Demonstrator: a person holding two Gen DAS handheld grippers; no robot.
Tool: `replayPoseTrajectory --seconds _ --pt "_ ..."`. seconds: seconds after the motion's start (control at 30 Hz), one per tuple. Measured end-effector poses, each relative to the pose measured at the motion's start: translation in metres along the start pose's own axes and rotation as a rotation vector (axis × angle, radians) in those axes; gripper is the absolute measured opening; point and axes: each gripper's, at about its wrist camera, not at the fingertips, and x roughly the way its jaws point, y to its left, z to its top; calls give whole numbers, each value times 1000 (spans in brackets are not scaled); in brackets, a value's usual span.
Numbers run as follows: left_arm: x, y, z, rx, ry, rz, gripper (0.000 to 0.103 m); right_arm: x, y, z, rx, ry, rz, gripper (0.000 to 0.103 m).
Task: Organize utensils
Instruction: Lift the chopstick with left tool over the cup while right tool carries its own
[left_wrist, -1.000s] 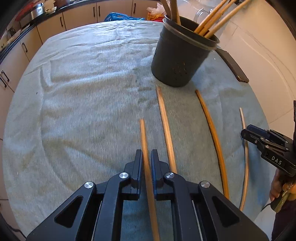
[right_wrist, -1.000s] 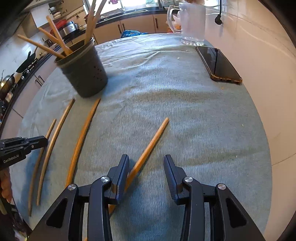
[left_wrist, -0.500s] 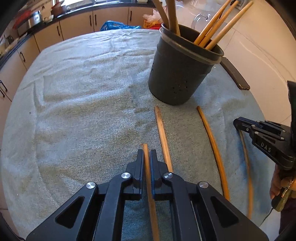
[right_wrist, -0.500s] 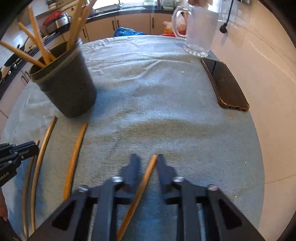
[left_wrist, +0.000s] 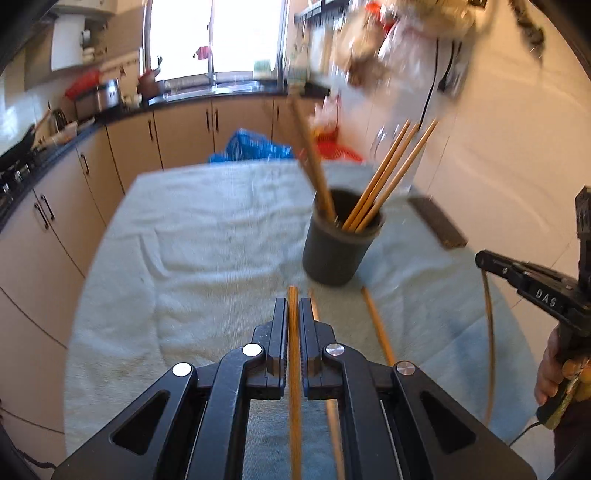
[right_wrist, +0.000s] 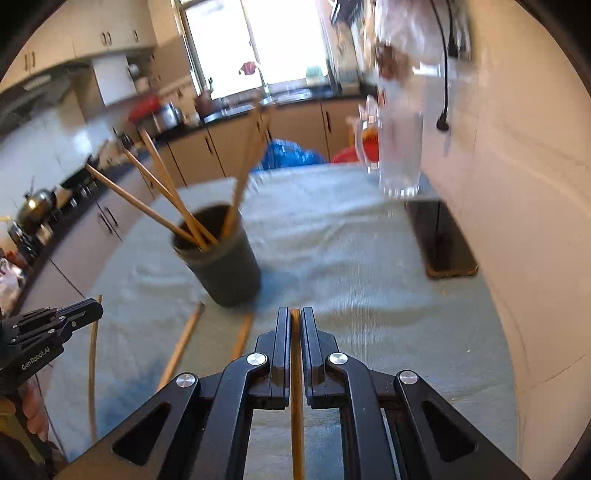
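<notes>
The worktop (left_wrist: 207, 229) is covered with a pale towel, and it is the biggest thing here. Near the middle of it, a bit toward the far edge, stands a dark cup (left_wrist: 338, 251) with several wooden sticks already leaning in it. A flat dark phone (right_wrist: 441, 240) lies near the right edge by the wall, with a clear glass jug (right_wrist: 400, 155) behind it. Three more sticks lie flat on the towel between the cup and the near edge (left_wrist: 376, 325). The left claw (left_wrist: 294, 317) is clenched on one stick (left_wrist: 294, 369), and the right claw (right_wrist: 294, 328) is clenched on another stick (right_wrist: 296, 387). Each stick runs straight back between the fingers, with only a short bit poking out in front. To do this step well, I think each hand should swing over the cup, tip its stick so one end points down into the mouth, and only then let go. Go one at a time so the claws do not bump, and come in gently so the cup does not tip.
</notes>
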Motion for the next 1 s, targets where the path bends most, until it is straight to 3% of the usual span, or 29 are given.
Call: replayPoseTrajectory --seconds 0.17,0.47,0.83,1.0 --pt "-38 -13 0 9 -100 0 5 -35 9 1 -19 -76 22 6" --pt "-91 -25 -25 58 -215 50 5 -80 24 -13 -55 -137 45 6" --pt "-133 -15 -45 -56 -282 29 5 -117 38 -28 -98 -194 59 6" --pt "-142 -21 -50 -41 -301 55 5 -129 41 -33 -109 -211 57 6"
